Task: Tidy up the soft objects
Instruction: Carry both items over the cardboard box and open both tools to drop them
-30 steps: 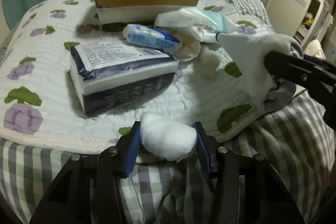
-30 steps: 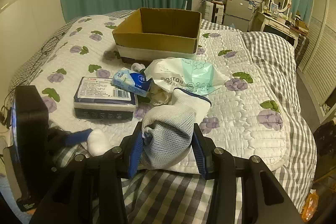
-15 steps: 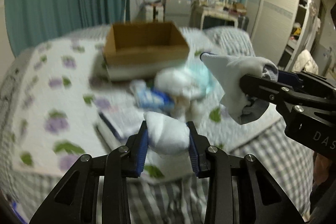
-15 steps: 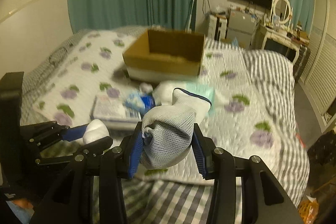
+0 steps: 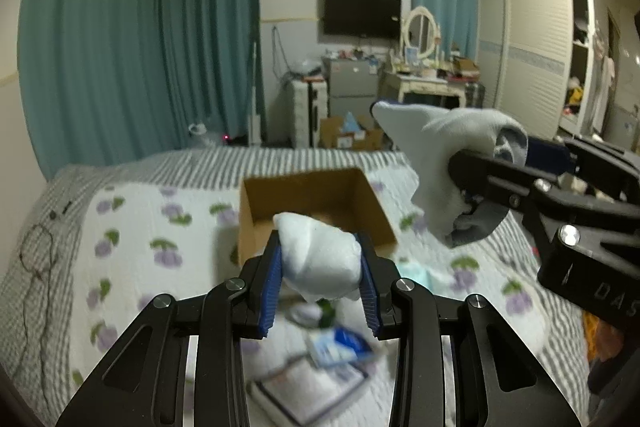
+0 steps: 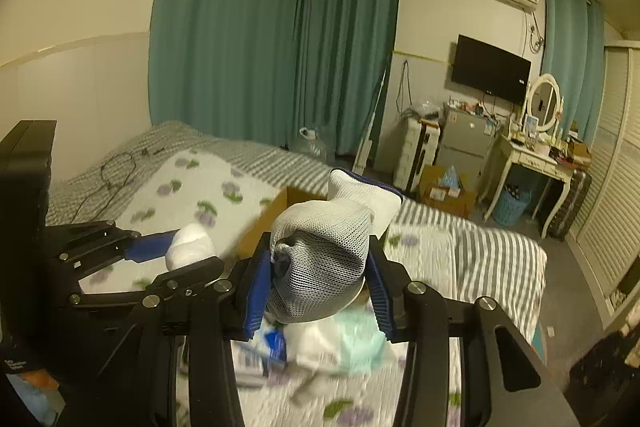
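At far left in the left wrist view a dark cable (image 5: pixel 38 251) lies looped on the grey striped sheet (image 5: pixel 192 167), beside the white quilt (image 5: pixel 132 227) with its purple flower print. Teal curtains (image 5: pixel 140 39) hang behind the bed. Toward the middle, the left gripper (image 5: pixel 319 277) is clenched on a white cotton wad (image 5: pixel 320 259), the blue pads (image 5: pixel 269 287) pressing its two sides; the wad is held in the air, lined up in front of the open cardboard box (image 5: pixel 316 203) that sits on the quilt. Below the wad, blurred, lie a blue-and-white packet (image 5: pixel 340 345) and a flat white pack (image 5: pixel 304 391). To the right the right gripper (image 5: pixel 472 187) reaches in from the edge, grasping a white-and-grey sock (image 5: pixel 440 159) that is raised above the bed, right of the box and apart from the wad. Behind stand a TV (image 5: pixel 362 13), a round mirror (image 5: pixel 420 29) and a wardrobe (image 5: pixel 532 43)

In the right wrist view the left gripper (image 6: pixel 188 251) shows at left with the wad (image 6: pixel 190 241) between its fingers. In the middle the right gripper (image 6: pixel 318 289) squeezes the bundled mesh sock (image 6: pixel 324 259), which hides most of the box (image 6: pixel 276 215). Beneath it a pale green bag (image 6: pixel 356 343) lies blurred on the quilt (image 6: pixel 192 187). At right are a dressing table (image 6: pixel 528 163) and the TV (image 6: pixel 490 69)
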### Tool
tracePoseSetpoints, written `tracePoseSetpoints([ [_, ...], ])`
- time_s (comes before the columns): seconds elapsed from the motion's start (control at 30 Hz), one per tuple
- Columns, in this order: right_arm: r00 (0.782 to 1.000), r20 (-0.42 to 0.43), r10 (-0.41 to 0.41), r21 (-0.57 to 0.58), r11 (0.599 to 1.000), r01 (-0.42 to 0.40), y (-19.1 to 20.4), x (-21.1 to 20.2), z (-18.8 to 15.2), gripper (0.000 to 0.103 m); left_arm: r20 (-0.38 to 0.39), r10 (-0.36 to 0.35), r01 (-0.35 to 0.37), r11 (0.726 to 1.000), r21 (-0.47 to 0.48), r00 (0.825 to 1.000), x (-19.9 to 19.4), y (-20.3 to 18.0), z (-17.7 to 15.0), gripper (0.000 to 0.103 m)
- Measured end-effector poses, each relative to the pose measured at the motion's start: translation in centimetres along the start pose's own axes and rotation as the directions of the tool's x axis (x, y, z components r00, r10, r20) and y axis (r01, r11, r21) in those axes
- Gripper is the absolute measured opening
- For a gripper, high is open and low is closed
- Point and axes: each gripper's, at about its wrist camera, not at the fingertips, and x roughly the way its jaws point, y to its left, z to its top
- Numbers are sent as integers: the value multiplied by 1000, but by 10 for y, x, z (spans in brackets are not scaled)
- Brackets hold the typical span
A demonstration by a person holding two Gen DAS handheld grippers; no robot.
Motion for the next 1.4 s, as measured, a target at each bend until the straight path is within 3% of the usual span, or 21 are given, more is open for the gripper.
tracePoseSetpoints([
  [0.23, 1000, 15, 4, -5, 1000, -4, -18, 65, 48, 43, 17, 19, -19, 1000, 22, 1000, 64, 18, 48, 34],
  [0.4, 1000, -22, 18, 20, 1000, -18, -36, 129, 64, 43, -46, 43, -42, 999, 16, 998, 127, 34, 53, 34],
  [0.6, 993, -108, 50, 50, 998, -45, -49, 207, 49, 43, -135, 40, -39, 999, 10, 990, 196, 41, 36, 34],
  [0.8, 978, -202, 48, 53, 998, -38, -61, 266, 13, 43, -178, 53, -46, 998, 45, 983, 229, 37, 20, 38],
  [1.03, 975, -209, 72, 88, 995, -55, -74, 281, -5, 50, -203, 42, -48, 998, -27, 978, 233, 37, 19, 46],
  [1.1, 975, -209, 72, 100, 994, -52, -77, 280, -5, 62, -212, 35, -46, 998, -50, 977, 228, 37, 23, 53],
  [1.17, 979, -196, 51, 113, 993, -29, -79, 271, -1, 71, -197, 47, -58, 997, -52, 979, 217, 34, 28, 67],
  [1.27, 986, -163, 46, 137, 990, -24, -85, 250, 9, 77, -157, 65, -72, 997, -37, 985, 195, 30, 38, 79],
  [1.4, 992, -122, 16, 134, 991, 1, -87, 211, 23, 87, -114, 75, -78, 997, -25, 991, 158, 26, 50, 81],
])
